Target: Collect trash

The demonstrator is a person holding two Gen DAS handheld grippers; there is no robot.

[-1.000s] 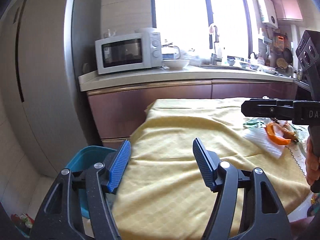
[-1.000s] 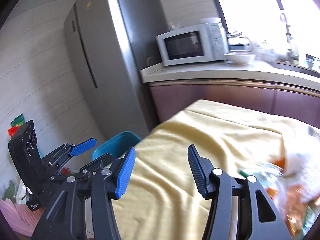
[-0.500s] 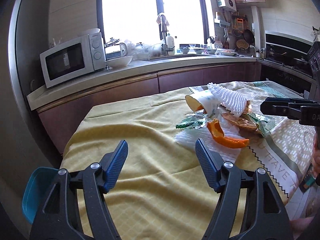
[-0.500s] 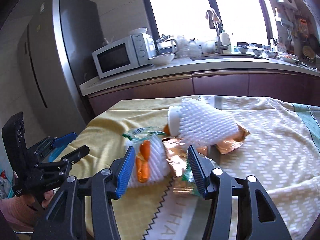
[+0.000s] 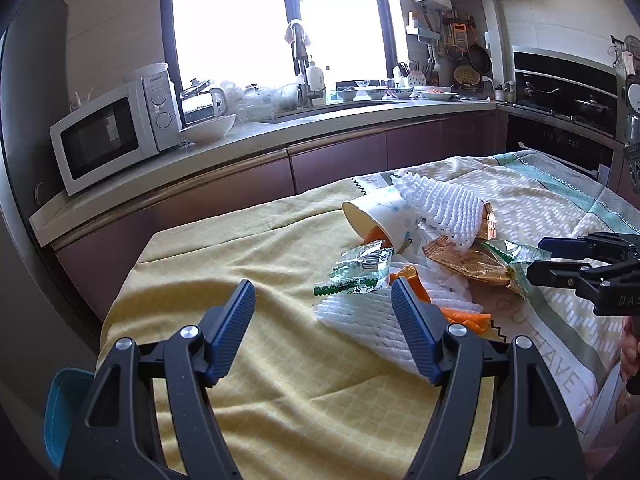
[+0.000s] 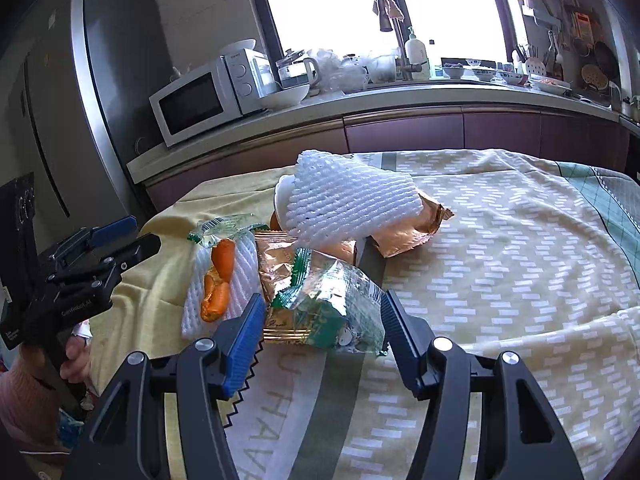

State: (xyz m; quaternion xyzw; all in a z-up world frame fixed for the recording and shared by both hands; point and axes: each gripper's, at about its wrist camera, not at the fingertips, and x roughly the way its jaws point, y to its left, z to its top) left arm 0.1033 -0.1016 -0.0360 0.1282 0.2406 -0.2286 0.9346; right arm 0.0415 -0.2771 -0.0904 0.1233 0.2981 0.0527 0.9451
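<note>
Your views swing from fridge and blue bin to trash pile on table: approach done, nothing collected yet.

Right gripper (image 6: pixel 322 330) jaws just opening, holding nothing; green snack wrapper (image 6: pixel 332 300) lies between tips, untouched.

Left gripper (image 5: pixel 323 322) wide open, holding nothing; flat foam net (image 5: pixel 360 318) with orange peel (image 5: pixel 460 314) just ahead of its right finger.

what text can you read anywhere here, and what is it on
"HAVE" – printed on the pale cloth at the table's near edge; further letters are cut off.
"DAS" – on the right claw's black body, cut off by the frame edge.
Microwave brand, left claw's body label, and snack wrappers: too small or blurred to read.
</note>
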